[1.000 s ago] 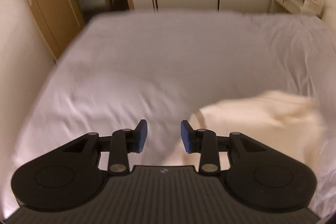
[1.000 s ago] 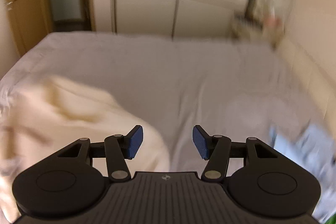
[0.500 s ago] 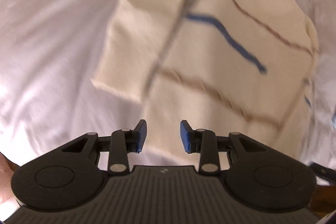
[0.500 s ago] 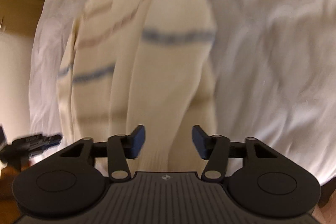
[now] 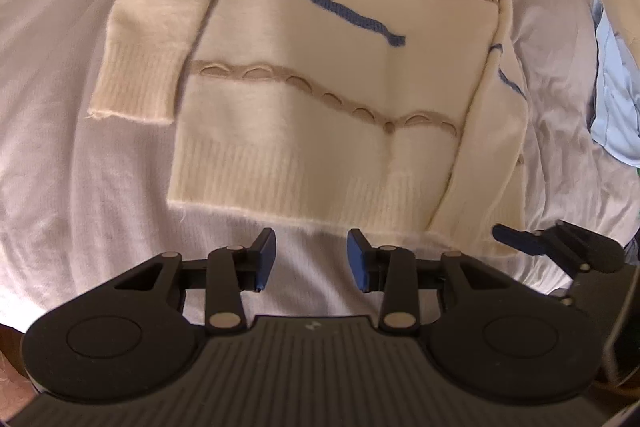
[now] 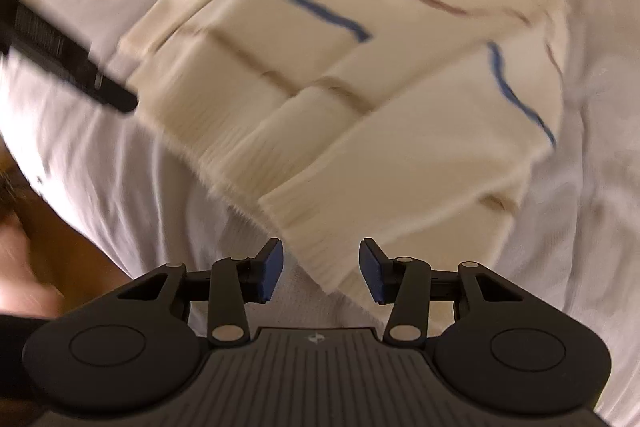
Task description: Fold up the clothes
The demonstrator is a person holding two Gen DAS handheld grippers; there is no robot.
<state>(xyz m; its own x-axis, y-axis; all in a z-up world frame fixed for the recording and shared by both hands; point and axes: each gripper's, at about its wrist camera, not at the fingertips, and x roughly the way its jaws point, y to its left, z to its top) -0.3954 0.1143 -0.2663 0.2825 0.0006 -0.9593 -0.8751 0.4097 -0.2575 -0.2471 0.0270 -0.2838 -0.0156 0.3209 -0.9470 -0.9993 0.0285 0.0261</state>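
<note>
A cream sweater with blue and tan wavy stripes lies flat on the white bed sheet, hem toward me. Its left sleeve lies beside the body. The right sleeve is folded diagonally over the body. My left gripper points down just short of the hem, its jaws opening with only sheet between them. My right gripper hovers over the right sleeve's ribbed cuff. Its jaws are closing, the cuff corner is between them, and the pads are not pressing it. The right gripper's fingers show at the hem's right corner.
A light blue garment lies crumpled on the bed to the right of the sweater. The bed's near edge and brown floor show at lower left. The left gripper's dark body crosses the upper left of the right wrist view.
Both grippers tipped down from looking across the bed to pointing at the sweater's near hem. The sweater went from a bunched heap to lying flat. The right jaws narrowed slightly.
</note>
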